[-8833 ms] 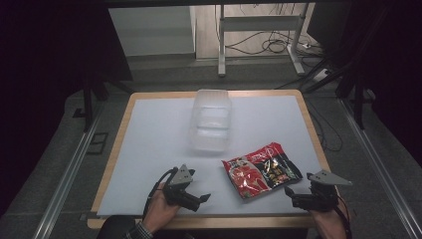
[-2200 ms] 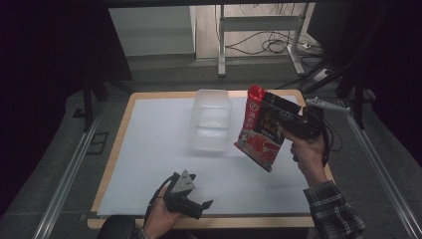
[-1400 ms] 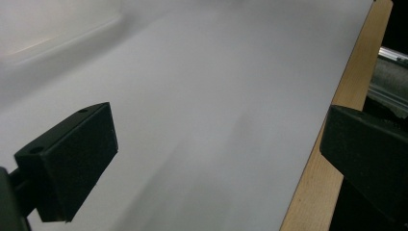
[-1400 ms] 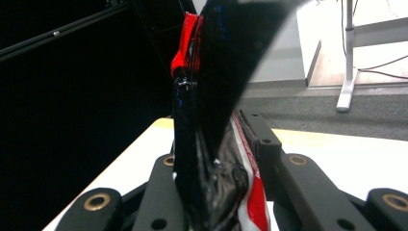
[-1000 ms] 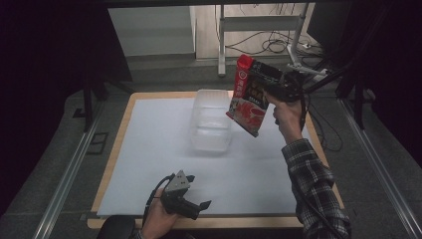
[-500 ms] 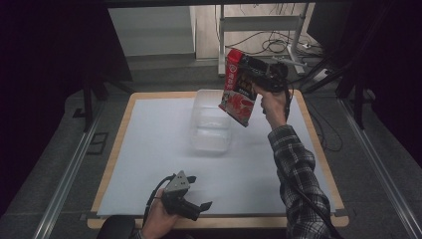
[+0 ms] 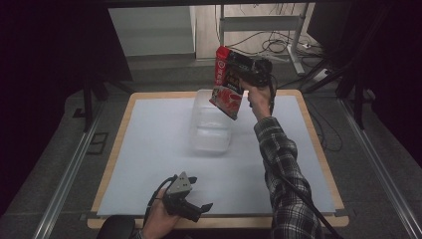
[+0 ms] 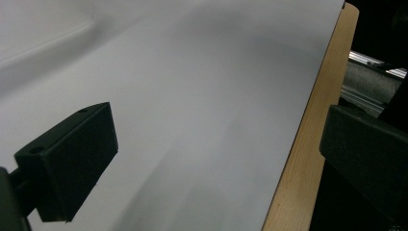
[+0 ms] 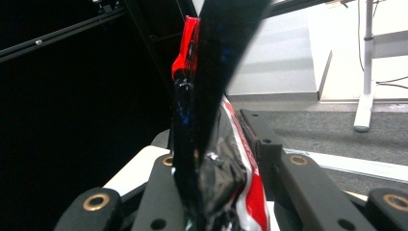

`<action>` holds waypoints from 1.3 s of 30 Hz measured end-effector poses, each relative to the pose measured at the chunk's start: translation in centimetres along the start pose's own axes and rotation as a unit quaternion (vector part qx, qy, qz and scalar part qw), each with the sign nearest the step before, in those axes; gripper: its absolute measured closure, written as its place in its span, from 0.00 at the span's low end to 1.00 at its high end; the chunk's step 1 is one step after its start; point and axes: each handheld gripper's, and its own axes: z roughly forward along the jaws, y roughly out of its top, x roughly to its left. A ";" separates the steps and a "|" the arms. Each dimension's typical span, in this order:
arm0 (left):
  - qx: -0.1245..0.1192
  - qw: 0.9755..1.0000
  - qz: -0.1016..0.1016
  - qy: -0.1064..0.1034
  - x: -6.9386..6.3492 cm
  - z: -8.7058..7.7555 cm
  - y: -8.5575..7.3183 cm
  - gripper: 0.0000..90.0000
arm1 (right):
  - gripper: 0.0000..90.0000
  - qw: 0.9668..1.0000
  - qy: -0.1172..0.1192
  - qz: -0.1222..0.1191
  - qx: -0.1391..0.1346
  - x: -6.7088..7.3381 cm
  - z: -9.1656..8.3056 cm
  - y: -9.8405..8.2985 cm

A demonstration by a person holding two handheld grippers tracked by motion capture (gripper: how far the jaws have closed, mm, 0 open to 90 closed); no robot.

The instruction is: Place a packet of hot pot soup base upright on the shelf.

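Observation:
A red and black snack bag [image 7: 227,82] hangs upright in the air over the far end of a clear plastic container [image 7: 211,123] on the white mat. My right gripper [image 7: 243,69] is shut on the bag's side, high above the table's far part. In the right gripper view the bag [image 9: 207,144] stands edge-on, pinched between the two black jaws. My left gripper [image 7: 198,208] rests near the table's front edge, held by a hand, jaws open with nothing between them; its black fingers [image 8: 72,159] frame bare mat in the left gripper view.
The white mat [image 7: 149,149] lies on a wooden table [image 7: 118,139] with a bare rim. Metal rails run along both sides. A desk frame and cables [image 7: 278,45] stand on the floor beyond the far edge. Dark panels stand at the left.
The right hand has carried the snack bag from the right of the table up and leftward, over the container's far end. The left gripper has stayed put.

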 end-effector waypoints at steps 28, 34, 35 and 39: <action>0.013 1.000 0.010 0.006 0.0 0.2 -0.1 0.00 | 0.78 0.998 0.013 -0.046 0.046 0.4 4.9 -4.3; 0.012 1.000 0.017 0.009 0.0 0.3 -0.1 0.00 | 0.72 0.997 0.008 -0.048 0.065 -0.1 4.6 -5.1; 0.012 1.000 0.017 0.009 0.0 0.3 -0.1 0.00 | 0.72 0.997 0.008 -0.048 0.065 -0.1 4.6 -5.1; 0.015 0.999 0.027 0.016 0.0 0.3 -0.1 0.00 | 0.61 0.994 0.009 -0.072 0.076 -0.1 4.0 -5.1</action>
